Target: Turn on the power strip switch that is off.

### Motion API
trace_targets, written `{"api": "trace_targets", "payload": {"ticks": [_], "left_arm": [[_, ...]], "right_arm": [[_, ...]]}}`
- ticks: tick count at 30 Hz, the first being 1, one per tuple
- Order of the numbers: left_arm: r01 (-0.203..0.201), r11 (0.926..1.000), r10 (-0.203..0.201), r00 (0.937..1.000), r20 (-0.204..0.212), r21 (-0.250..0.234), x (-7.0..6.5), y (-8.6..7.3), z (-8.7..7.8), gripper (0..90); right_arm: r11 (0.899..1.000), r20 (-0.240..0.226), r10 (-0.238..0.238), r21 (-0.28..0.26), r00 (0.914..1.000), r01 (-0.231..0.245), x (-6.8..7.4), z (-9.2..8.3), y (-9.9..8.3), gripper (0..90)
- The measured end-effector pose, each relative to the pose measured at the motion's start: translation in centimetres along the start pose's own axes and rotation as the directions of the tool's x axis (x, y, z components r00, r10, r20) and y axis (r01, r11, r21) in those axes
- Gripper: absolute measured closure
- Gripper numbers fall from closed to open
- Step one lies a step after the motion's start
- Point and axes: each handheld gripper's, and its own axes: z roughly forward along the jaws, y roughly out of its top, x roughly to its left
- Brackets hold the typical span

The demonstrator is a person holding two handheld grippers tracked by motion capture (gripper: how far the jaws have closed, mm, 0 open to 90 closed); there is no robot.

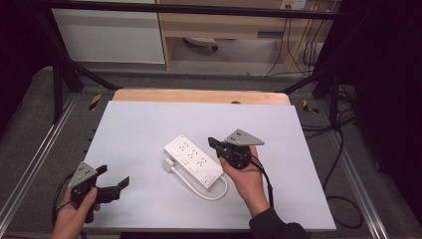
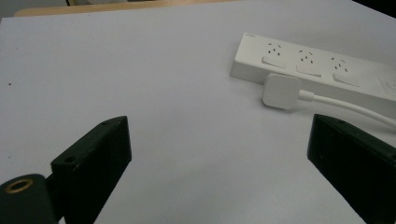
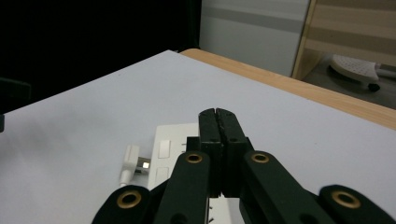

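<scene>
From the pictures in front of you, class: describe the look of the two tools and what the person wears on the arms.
Both tools, left tool and right tool, are black, each with two flat black jaws, brass-coloured rivets at the joints and a grey three-cornered plate on top. A black cable trails from the right one. A dark sleeve covers the right forearm.

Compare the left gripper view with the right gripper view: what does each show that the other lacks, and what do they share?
Left gripper view alone: the left tool with jaws spread wide apart, three socket rows on the power strip, and the white cable leaving the plug.

Right gripper view alone: the right tool with jaws pressed together and empty, the plug's metal prongs, and a wooden cabinet beyond the table.

Both: the power strip, its plug, the white table top and its wooden edge.
</scene>
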Motion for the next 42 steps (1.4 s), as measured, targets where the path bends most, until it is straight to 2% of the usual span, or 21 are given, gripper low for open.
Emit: {"api": "trace_targets", "payload": {"ticks": [15,24,42], "left_arm": [[-0.008,0.9999,0.008,1.0000,0.001,0.005,0.0,0.0,0.1,6.5],[-0.008,0.9999,0.008,1.0000,0.001,0.008,0.0,0.0,0.1,6.5],[-0.008,0.9999,0.008,1.0000,0.001,0.008,0.0,0.0,0.1,6.6]], "right_arm": [[0.999,-0.027,0.017,0.032,0.9995,-0.016,0.9,2.1,-0.5,90.0],[0.997,-0.045,0.013,0.075,0.9989,-0.009,1.9,3.4,-1.0,90.0],[0.988,-0.062,0.027,0.155,0.9977,-0.018,2.7,5.2,-2.2,90.0]]}}
